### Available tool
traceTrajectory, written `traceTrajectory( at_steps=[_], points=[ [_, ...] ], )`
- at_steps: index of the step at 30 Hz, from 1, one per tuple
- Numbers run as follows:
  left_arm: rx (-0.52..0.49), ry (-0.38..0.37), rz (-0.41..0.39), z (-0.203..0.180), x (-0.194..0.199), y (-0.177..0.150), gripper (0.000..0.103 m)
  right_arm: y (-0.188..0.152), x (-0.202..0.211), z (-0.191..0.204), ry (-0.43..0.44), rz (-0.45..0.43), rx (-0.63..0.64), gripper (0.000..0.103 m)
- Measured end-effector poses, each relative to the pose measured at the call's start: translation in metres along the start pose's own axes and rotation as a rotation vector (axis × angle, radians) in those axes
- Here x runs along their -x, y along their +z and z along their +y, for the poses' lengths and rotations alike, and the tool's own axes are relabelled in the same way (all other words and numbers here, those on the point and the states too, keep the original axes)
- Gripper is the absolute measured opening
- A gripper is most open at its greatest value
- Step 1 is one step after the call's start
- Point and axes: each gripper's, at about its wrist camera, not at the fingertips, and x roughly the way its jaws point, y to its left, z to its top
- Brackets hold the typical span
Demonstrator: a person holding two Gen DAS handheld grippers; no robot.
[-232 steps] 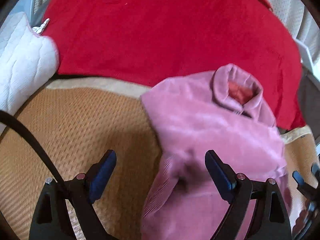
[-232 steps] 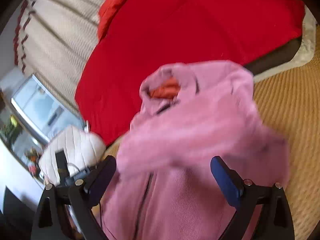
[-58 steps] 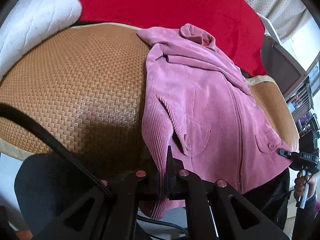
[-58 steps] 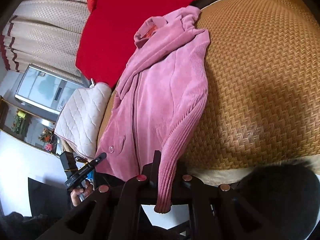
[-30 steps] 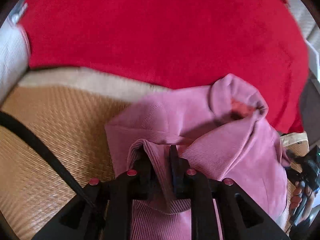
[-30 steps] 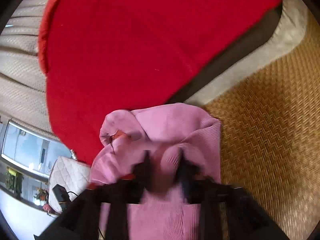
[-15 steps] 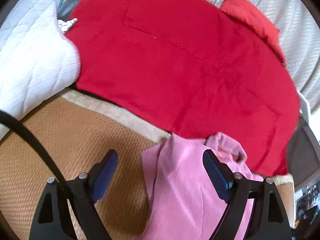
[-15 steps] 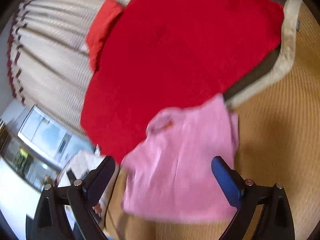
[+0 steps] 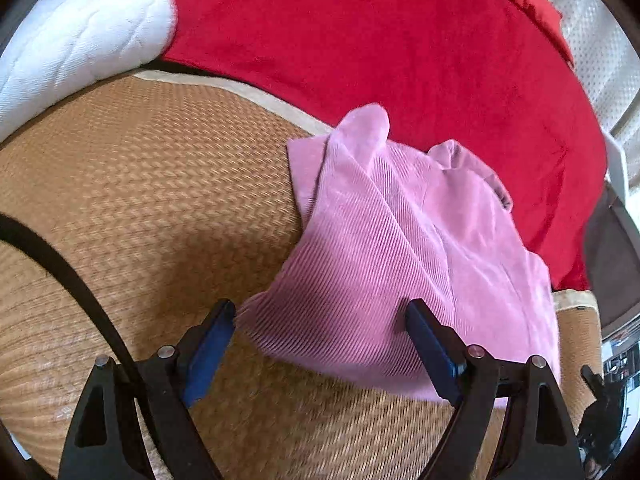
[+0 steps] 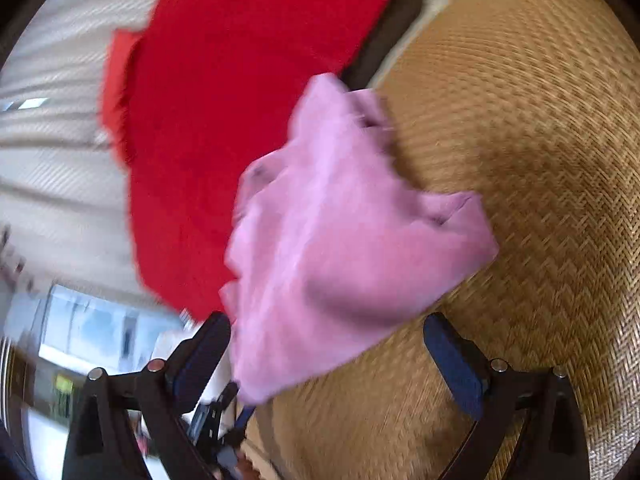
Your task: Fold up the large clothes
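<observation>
- Woven tan mat [image 9: 152, 184] covered the surface in the left wrist view, with a white quilted pillow [image 9: 76, 36] at its far left corner.
- Left tool [image 9: 320, 350] stood with jaws spread wide and nothing pinched; the near edge of the pink corduroy jacket [image 9: 400, 248] lay between them, untouched.
- That jacket lay folded over itself on the mat (collar toward the red blanket [image 9: 380, 40] behind).
- Right tool [image 10: 332, 354] was likewise spread and empty, the jacket [image 10: 340, 240] blurred just beyond its fingers.
</observation>
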Motion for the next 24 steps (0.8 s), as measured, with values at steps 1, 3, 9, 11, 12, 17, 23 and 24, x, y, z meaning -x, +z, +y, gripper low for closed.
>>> traceTrajectory(
  at_steps=[1,3,9,11,12,17,23,24],
  points=[
    [0.009,0.007,0.009,-0.001,-0.006,0.001,0.087,0.004,-0.003,0.005,-0.030,-0.022,-0.001,0.098],
    [0.039,0.011,0.018,-0.002,-0.011,0.010,0.079,0.011,-0.011,0.010,-0.061,-0.035,-0.005,0.096],
    [-0.018,0.014,-0.002,-0.024,0.012,0.032,0.015,0.020,-0.023,0.031,-0.148,-0.019,0.093,0.012],
    [-0.017,-0.007,-0.044,-0.026,0.035,0.032,0.014,0.016,0.000,0.057,-0.135,-0.048,0.187,0.010],
    [-0.018,-0.017,-0.064,-0.026,0.048,0.030,0.014,0.013,0.011,0.066,-0.130,-0.056,0.231,0.010],
    [-0.027,-0.019,-0.055,-0.003,0.078,-0.020,0.018,-0.009,0.035,0.039,-0.167,0.016,0.282,0.015],
    [0.039,0.084,-0.040,0.051,0.081,-0.054,0.058,-0.018,0.064,-0.036,-0.110,0.008,0.150,0.067],
    [0.031,0.122,-0.067,0.055,0.091,-0.051,0.058,-0.014,0.075,-0.037,-0.131,-0.016,0.167,0.070]
  ],
)
